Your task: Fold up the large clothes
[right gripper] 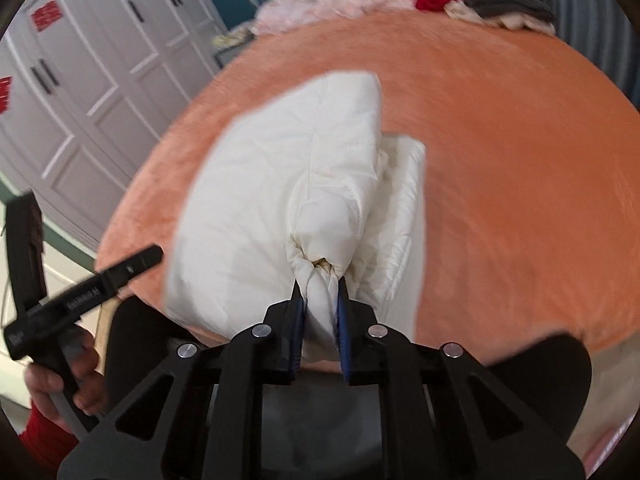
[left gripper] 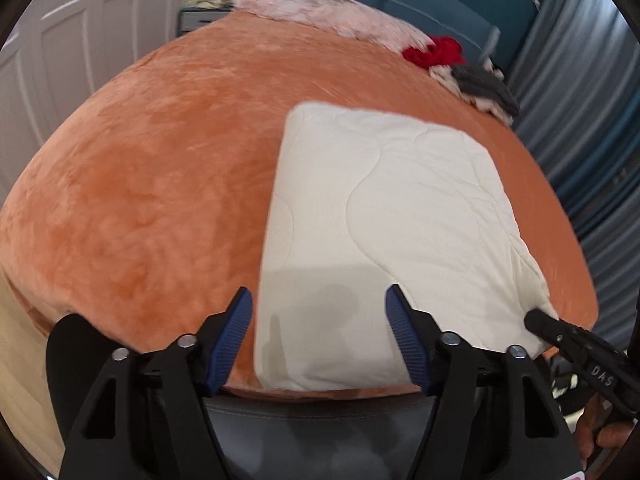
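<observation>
Bright even daylight, motion blur, strong fisheye bending, dark corners

Orange bedspread (left gripper: 152, 184) lies open left of the quilt (left gripper: 384, 208); clothes pile (left gripper: 476, 80) crowds the far corner.

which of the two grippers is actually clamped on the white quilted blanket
The right gripper: its blue pads pinch a bunched corner of the white quilted blanket. The left gripper hangs open above it, holding nothing.

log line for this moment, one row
left gripper: open, over quilt edge | right gripper: shut on white quilt corner | bed
</observation>
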